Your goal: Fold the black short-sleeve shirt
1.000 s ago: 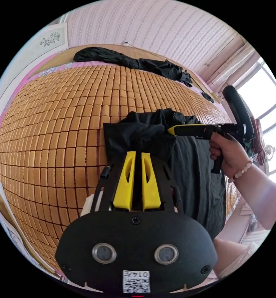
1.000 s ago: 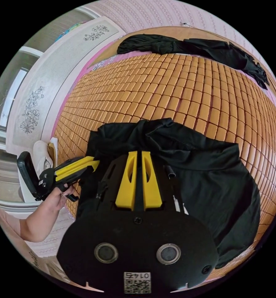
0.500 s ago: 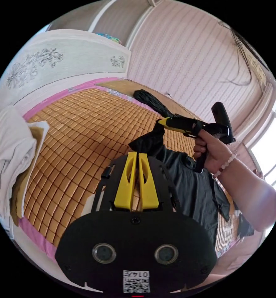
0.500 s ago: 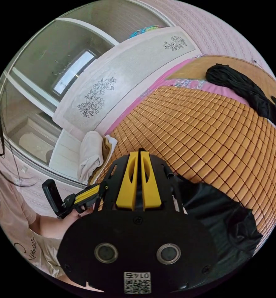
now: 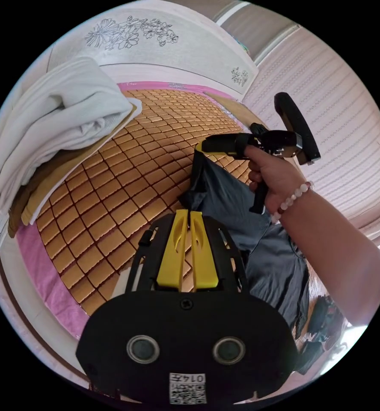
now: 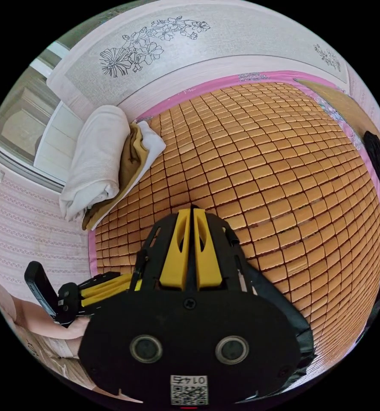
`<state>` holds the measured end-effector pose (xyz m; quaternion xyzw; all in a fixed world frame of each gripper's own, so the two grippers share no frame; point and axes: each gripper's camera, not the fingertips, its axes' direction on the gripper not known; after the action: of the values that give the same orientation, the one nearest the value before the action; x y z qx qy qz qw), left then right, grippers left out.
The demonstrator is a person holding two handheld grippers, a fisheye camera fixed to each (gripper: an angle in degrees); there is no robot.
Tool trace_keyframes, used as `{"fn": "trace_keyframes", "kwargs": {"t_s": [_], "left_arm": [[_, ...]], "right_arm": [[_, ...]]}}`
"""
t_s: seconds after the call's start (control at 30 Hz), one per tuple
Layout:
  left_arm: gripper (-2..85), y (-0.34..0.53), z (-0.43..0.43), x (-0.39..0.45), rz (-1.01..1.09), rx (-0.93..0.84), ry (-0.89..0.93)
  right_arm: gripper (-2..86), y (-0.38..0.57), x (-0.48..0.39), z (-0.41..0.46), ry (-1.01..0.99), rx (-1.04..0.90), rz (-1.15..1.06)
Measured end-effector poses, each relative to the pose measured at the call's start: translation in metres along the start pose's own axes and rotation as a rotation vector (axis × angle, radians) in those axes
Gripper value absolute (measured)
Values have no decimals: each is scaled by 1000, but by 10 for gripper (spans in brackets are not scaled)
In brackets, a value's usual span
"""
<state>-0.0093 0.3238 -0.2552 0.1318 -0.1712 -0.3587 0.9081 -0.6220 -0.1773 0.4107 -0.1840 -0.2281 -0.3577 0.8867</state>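
The black short-sleeve shirt (image 5: 258, 244) hangs in the air above the bamboo mat (image 5: 121, 180). In the left gripper view a hand holds my right gripper (image 5: 200, 147) level, shut on the shirt's top edge, and the cloth drops from its tip. My left gripper (image 5: 188, 212) has its yellow jaws pressed together, with a corner of the shirt reaching their tips. In the right gripper view my right gripper (image 6: 190, 210) is shut and points over the mat (image 6: 262, 171). The shirt (image 6: 299, 329) trails down behind its body. The left gripper (image 6: 108, 284) sits low on the left.
A folded white and tan stack of cloth (image 5: 57, 124) (image 6: 100, 167) lies at the mat's corner near the flower-patterned headboard (image 6: 177, 55). A pile of black clothes (image 6: 376, 158) lies at the mat's far side. Dark items (image 5: 322, 317) lie on the floor below the shirt.
Both grippers have lifted the shirt off the mat, so it now hangs instead of lying bunched. Both views have swung toward the headboard and the folded cloth stack.
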Motion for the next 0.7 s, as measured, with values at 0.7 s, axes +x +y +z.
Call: {"fn": "trace_keyframes", "kwargs": {"t_s": [0.7], "left_arm": [[83, -30, 3, -18, 82, -83, 57]], "right_arm": [[70, 25, -31, -33, -63, 8, -41]]}}
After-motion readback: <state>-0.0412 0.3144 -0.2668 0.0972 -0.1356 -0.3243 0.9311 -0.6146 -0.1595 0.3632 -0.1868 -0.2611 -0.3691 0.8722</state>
